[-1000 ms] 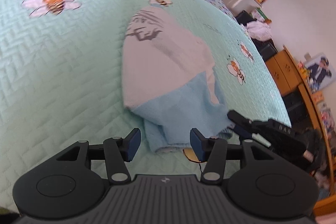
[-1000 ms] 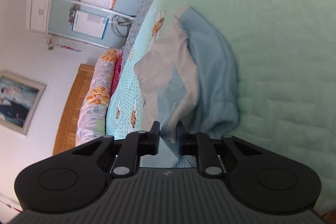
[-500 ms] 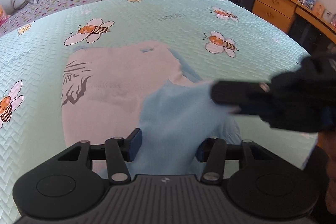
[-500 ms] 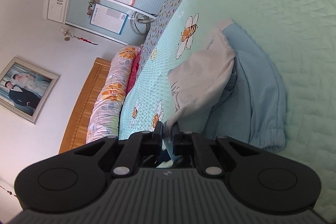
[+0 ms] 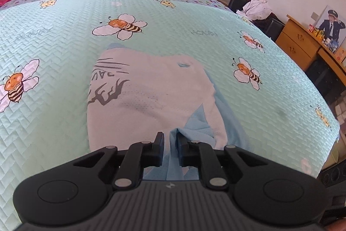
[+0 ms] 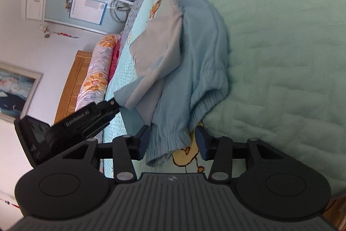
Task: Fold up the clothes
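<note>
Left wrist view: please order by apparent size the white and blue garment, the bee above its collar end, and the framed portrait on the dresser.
1. The garment, clearly largest.
2. The bee.
3. The framed portrait, smallest in view, though it stands much farther away, so its true size is unsure.

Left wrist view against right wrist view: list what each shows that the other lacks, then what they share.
Only the left wrist view shows the grey branch-like print on the white panel of the white and light blue garment, the wooden dresser, and the left tongs closed on a blue fold.

Only the right wrist view shows the garment's gathered elastic blue cuff between the open right tongs, and the wooden headboard.

Both show the garment, the mint green quilted bedspread with bees and the floral pillow.
</note>
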### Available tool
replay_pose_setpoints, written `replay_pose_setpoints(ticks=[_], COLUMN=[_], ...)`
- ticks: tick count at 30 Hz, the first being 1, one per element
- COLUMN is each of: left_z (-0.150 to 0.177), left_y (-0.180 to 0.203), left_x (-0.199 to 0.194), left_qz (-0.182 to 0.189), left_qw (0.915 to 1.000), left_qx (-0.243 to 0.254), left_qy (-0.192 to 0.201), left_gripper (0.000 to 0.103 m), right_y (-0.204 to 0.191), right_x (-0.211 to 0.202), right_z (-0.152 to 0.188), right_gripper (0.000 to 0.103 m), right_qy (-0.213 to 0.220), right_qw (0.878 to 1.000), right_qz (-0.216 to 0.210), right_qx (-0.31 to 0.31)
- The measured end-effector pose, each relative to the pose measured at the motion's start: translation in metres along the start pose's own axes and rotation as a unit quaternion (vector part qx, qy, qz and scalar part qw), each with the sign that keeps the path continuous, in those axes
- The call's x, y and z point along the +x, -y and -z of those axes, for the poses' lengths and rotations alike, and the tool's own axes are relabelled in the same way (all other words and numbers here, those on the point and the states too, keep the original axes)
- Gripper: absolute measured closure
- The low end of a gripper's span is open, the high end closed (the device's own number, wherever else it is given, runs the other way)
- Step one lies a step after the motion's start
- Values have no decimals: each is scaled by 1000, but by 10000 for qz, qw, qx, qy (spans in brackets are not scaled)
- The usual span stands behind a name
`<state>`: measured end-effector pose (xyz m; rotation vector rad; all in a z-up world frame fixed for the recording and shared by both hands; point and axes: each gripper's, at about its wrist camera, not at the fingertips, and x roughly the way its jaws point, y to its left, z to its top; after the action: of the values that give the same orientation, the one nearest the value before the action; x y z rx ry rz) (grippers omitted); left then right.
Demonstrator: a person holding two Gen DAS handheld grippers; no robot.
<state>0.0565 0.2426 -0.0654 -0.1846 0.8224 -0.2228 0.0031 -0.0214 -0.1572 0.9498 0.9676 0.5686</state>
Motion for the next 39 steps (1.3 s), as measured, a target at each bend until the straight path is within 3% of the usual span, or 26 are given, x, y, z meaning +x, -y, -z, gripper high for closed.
replay_pose_setpoints(ticks=[4,7,8,9,12,15,22,25,28,29,32,34,39], left_z=[1,6,8,9,10,8,2,12,32,39,45,41,41], left_y=[1,2,2,2,3,9,49,59,56,52,50,55,60], left_x=[1,6,8,9,10,7,-10,-6,35,50,54,47,46], left_qz=[29,40,50,63,227,431,1279,1511,1245,1144,1225,1353,1318], left_qw=[10000,9998,9997,9996,9993,9986,9915,9882,9878,9866,9861,9855,9862], left_qx=[44,84,87,87,29,8,59,53,-43,-93,-167,-88,-58], left_qy=[-54,-179,-214,-248,-300,-307,-210,-260,-931,-1161,-1107,-1022,-1004], left_gripper=[90,89,89,89,90,91,95,95,95,96,96,96,96], right_y=[-15,-18,-19,-22,-29,-42,-72,-66,-23,-11,-1,-6,-23], right_x=[11,14,15,15,10,1,-49,-55,-25,-21,-26,-30,-50], right_z=[8,10,9,9,11,8,-16,-18,-20,-21,-24,-26,-40], right_gripper=[63,64,74,95,98,98,99,99,99,98,97,92,71], right_qy=[0,13,23,44,237,447,1120,1134,668,656,775,725,1119], right_qw=[9964,9945,9942,9934,9902,9852,9659,9594,9627,9681,9782,9780,9765], right_qz=[407,488,505,555,636,677,915,1095,1681,1632,1326,1259,951], right_qx=[-750,-922,-949,-1004,-1223,-1507,-2149,-2340,-2014,-1784,-1400,-1496,-1578])
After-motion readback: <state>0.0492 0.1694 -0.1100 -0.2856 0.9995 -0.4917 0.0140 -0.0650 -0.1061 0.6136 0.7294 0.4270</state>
